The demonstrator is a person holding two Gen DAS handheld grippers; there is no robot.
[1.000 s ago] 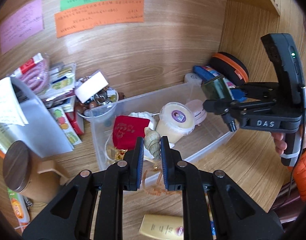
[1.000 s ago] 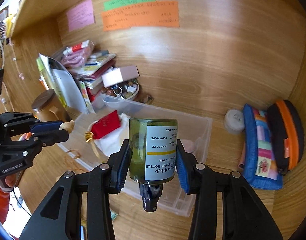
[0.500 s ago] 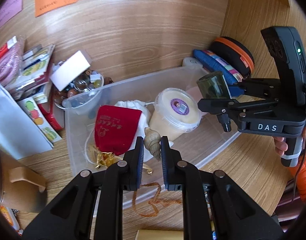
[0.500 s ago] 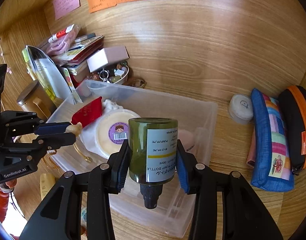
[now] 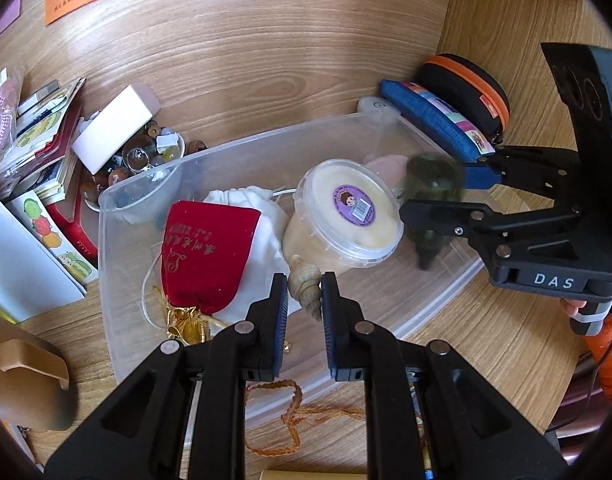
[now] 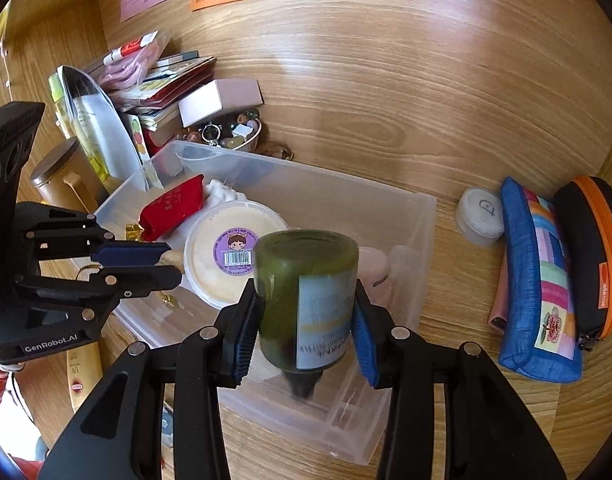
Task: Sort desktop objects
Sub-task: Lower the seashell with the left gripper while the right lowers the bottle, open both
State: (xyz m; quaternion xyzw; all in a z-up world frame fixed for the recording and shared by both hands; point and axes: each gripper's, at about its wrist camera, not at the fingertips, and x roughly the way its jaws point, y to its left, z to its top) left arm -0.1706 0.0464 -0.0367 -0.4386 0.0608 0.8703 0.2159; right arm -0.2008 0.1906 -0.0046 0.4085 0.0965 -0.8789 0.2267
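Both tongs lower over bin [image 6: 422, 216], left tongs [image 5: 304, 300] pinching shell [image 5: 306, 280], right tongs [image 6: 306, 320] pinching bottle [image 6: 306, 296]

Bright, warm light, probably daylight, puts soft glare on the wood desk [image 6: 386, 80]; fisheye bends and darkens the edges; the green bottle [image 6: 306, 300] is motion-blurred in both views.
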